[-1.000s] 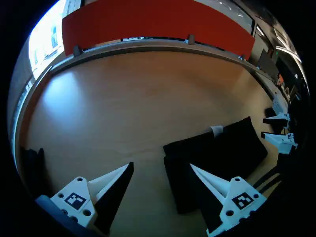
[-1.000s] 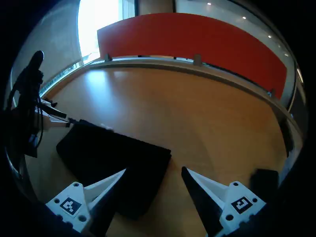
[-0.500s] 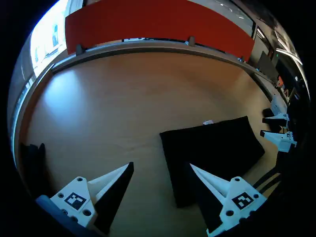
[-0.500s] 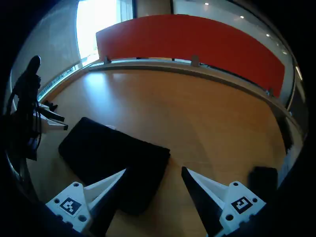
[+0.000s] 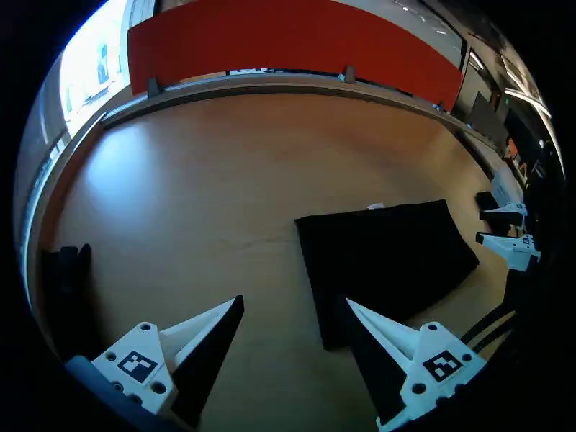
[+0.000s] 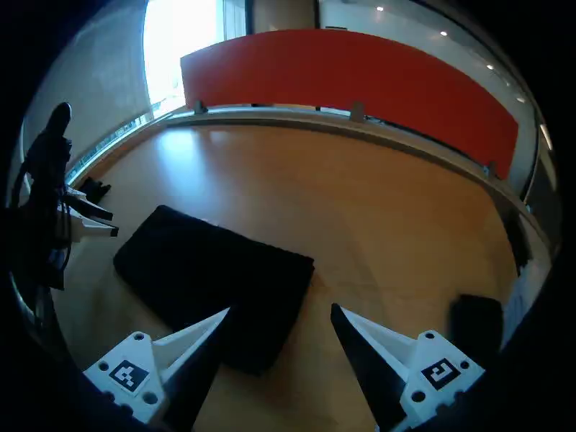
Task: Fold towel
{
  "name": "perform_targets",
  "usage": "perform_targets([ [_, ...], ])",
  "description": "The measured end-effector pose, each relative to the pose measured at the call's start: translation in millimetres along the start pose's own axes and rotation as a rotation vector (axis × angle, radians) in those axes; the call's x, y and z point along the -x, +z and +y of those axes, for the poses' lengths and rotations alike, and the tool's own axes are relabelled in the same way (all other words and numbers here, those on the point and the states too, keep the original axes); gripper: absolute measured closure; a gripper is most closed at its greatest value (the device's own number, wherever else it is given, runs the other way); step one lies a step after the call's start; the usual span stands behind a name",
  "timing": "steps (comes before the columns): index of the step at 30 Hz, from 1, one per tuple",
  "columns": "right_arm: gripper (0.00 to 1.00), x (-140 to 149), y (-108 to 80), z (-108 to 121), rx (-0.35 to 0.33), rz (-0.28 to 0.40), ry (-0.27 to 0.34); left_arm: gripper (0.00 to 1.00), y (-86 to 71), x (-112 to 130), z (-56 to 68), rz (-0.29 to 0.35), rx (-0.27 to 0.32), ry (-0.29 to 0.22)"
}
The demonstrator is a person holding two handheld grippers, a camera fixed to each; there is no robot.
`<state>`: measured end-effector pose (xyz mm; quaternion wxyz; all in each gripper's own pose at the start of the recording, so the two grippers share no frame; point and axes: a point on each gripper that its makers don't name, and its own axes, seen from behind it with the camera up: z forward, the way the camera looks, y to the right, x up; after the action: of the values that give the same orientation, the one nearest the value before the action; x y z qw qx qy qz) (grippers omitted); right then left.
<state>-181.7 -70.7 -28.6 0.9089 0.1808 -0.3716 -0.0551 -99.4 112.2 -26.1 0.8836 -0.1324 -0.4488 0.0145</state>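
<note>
A black towel (image 5: 389, 259) lies flat on the wooden table, folded into a rectangle; in the right gripper view the towel (image 6: 216, 277) sits left of centre. My left gripper (image 5: 291, 338) is open just in front of the towel's near left corner, holding nothing. My right gripper (image 6: 281, 342) is open too, above the towel's near right corner, also with nothing in it. From the left gripper view the right gripper (image 5: 507, 230) shows at the towel's far right end. From the right gripper view the left gripper (image 6: 90, 219) shows at the towel's left end, with a dark hand behind it.
The wooden table (image 5: 216, 180) ends at a raised grey rim with a red partition (image 5: 288, 36) behind it. A small dark object (image 5: 65, 281) lies at the left in the left gripper view. Another dark object (image 6: 475, 320) lies at the right in the right gripper view.
The towel's raised upper layer has come down flat and its white tag is nearly hidden. Both grippers have drawn back a little from the towel's ends.
</note>
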Motion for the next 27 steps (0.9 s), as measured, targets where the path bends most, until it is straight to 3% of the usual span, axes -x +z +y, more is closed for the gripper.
perform_targets([
  [12,0.01,7,-11.2,-4,-0.004,0.004,0.011,0.06,-13.7,9,-6.7,0.010,-0.021,0.005],
  [21,0.01,15,-11.9,-12,-0.054,-0.016,-0.063,0.06,-28.2,18,-12.9,0.017,-0.044,-0.024],
  [27,0.02,27,-12.4,-19,-0.114,-0.049,-0.139,0.06,-42.9,31,-23.4,0.013,-0.073,-0.048],
])
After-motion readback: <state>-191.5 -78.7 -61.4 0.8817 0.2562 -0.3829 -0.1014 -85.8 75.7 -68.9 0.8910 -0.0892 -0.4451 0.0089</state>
